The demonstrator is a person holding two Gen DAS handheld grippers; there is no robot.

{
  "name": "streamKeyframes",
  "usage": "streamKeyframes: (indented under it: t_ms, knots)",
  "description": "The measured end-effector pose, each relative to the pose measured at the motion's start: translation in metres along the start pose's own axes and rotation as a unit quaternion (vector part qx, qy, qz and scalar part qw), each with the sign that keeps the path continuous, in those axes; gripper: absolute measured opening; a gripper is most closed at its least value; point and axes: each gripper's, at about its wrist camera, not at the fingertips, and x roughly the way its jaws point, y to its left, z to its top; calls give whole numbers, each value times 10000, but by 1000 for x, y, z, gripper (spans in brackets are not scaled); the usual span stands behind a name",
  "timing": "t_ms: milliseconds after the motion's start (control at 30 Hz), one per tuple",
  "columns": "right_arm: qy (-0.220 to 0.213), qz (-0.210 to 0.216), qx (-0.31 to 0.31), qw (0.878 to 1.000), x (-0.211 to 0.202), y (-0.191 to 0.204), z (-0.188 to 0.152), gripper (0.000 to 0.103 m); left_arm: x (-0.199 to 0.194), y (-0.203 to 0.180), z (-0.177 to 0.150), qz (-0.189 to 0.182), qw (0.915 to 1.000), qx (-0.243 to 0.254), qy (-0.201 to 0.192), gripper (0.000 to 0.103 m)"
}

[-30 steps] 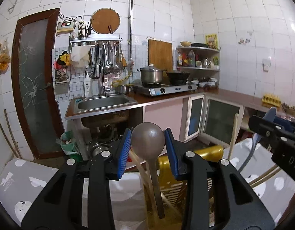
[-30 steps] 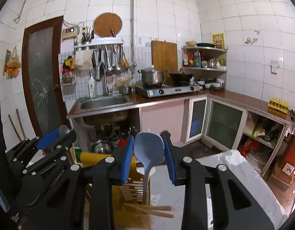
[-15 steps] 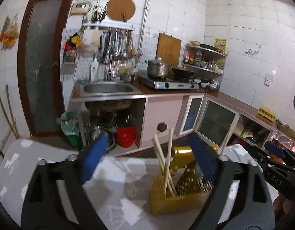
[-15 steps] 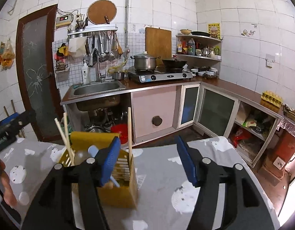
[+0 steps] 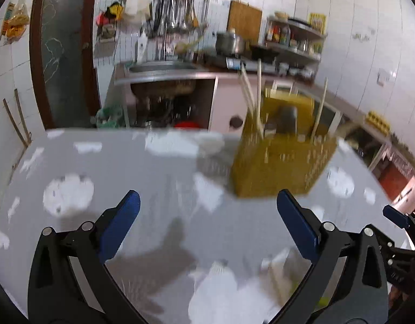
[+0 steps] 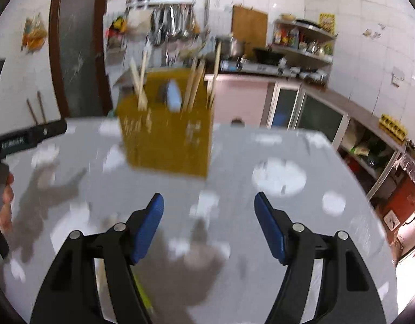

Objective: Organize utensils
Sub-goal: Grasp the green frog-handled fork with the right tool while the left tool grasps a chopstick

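Blue-padded grippers [image 5: 207,216] tilted tableward, jaws apart

You're in a home kitchen: white tiled walls [image 6: 369,5], steel sink [image 5: 164,67], gas stove [image 6: 250,66] with pot [image 5: 230,43], hanging ladles [image 5: 172,16], shelf of bottles [image 6: 302,40]

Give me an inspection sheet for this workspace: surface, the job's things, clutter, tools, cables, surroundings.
Surface: grey tablecloth with white patches.
Job's things: yellow utensil holder upright, holding chopsticks, a blue spoon and a grey spoon.
Clutter: something pale and greenish at the near edge, too blurred to name.
Tools: left tool and right tool just opened, nothing between the jaws.
Cables: nothing seen.
Surroundings: tiled kitchen, sink, stove, shelves.
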Motion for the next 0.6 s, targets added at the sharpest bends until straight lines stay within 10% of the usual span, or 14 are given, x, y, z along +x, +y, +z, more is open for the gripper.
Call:
streamKeyframes:
  t_ms: [600]
  knots:
    - [1212,407,-654,9896,30,58,-63,65,36,4,-71,525,9933,243,996,98]
